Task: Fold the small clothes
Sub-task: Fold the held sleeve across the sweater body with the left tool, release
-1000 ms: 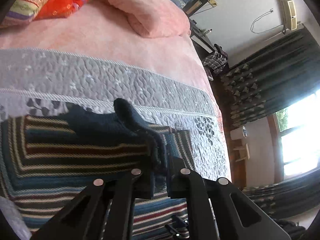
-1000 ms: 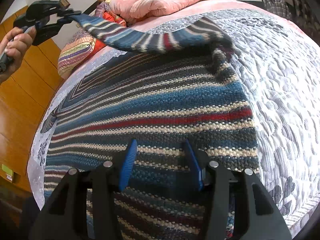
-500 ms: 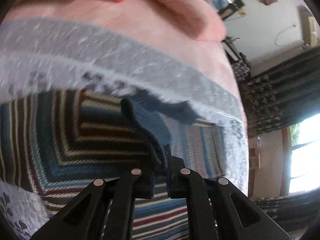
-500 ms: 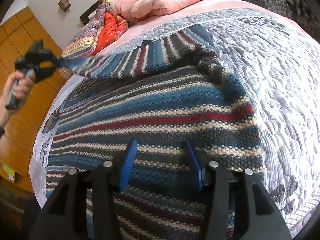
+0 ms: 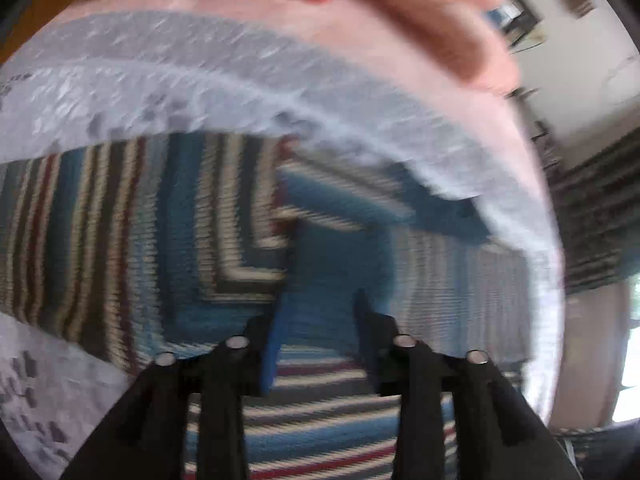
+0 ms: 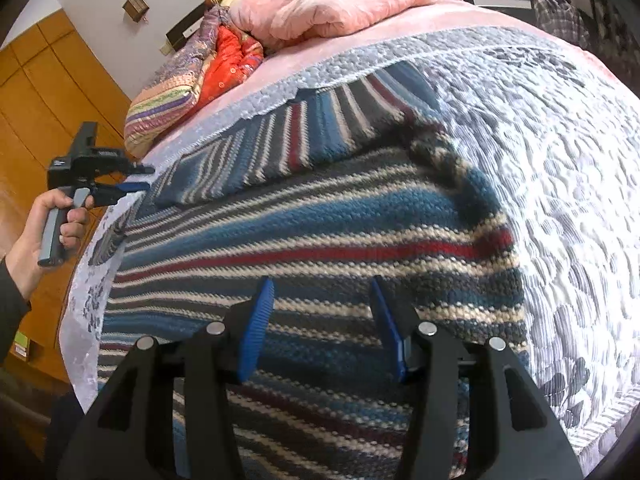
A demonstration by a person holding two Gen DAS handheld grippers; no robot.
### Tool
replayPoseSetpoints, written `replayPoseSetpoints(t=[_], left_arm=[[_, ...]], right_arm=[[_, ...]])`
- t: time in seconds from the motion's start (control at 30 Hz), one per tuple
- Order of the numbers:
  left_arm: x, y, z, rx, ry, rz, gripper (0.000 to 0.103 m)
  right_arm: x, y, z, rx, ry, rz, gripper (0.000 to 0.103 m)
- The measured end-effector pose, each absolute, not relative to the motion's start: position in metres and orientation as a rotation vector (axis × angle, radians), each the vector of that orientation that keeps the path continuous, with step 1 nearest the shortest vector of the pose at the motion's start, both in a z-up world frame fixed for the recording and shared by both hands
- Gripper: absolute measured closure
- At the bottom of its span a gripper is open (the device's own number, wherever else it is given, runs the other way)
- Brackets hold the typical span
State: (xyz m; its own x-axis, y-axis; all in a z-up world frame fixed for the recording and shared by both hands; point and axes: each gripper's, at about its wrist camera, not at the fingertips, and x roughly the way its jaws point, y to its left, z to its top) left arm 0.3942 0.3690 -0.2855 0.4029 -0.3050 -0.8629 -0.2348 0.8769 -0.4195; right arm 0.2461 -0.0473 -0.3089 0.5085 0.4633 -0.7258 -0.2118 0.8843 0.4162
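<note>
- The right gripper (image 6: 324, 322) stands with its blue-padded fingers (image 6: 256, 320) spread wide and nothing between them, low over the near part of the striped knit sweater (image 6: 320, 232).
- The left gripper (image 5: 318, 334) is likewise spread wide and empty above the sweater; the right wrist view shows it at the left edge of the bed, held by a hand (image 6: 48, 224) in a dark sleeve, its tips parted just beside the end of the sleeve.
- The grey quilted bedspread (image 6: 560, 160) covers the bed, and the sweater lies flat on it.
- One sweater sleeve (image 6: 288, 136) is laid across the upper part of the body.
- Pink pillows (image 6: 328, 4) and a striped and orange bundle of bedding (image 6: 200, 76) sit at the head of the bed.
- The left wrist view is blurred.
</note>
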Motion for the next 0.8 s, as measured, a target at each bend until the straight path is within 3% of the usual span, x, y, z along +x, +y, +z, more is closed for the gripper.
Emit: replayPoseSetpoints(t=[0.07, 0.23, 0.3, 0.4, 0.43, 0.5, 0.6, 0.8], left_arm=[[0.396, 0.355, -0.283, -0.564, 1.150, -0.142, 0.061], [0.410, 0.349, -0.333, -0.564, 1.251, -0.090, 0.062], [0.405, 0.360, -0.347, -0.581, 1.262, -0.073, 0.084], [0.389, 0.386, -0.343, -0.675, 1.241, -0.077, 0.085], [0.384, 0.395, -0.339, -0.689, 1.229, -0.077, 0.082], [0.368, 0.420, -0.325, -0.715, 1.180, -0.066, 0.055], [0.335, 0.471, -0.302, -0.759, 1.061, -0.038, 0.038], [0.255, 0.621, -0.290, -0.856, 0.890, 0.226, 0.036]], right_arm=[[0.246, -0.043, -0.306, 0.289, 0.956, 0.422, 0.053], [0.240, -0.035, -0.297, 0.284, 0.972, 0.434, 0.053], [0.237, -0.033, -0.293, 0.286, 0.983, 0.439, 0.052], [0.232, -0.029, -0.292, 0.287, 1.004, 0.448, 0.051], [0.231, -0.026, -0.292, 0.282, 1.012, 0.453, 0.051], [0.228, -0.016, -0.290, 0.264, 1.016, 0.462, 0.051], [0.228, -0.002, -0.287, 0.257, 1.021, 0.483, 0.051], [0.231, 0.045, -0.277, 0.227, 1.023, 0.556, 0.050]])
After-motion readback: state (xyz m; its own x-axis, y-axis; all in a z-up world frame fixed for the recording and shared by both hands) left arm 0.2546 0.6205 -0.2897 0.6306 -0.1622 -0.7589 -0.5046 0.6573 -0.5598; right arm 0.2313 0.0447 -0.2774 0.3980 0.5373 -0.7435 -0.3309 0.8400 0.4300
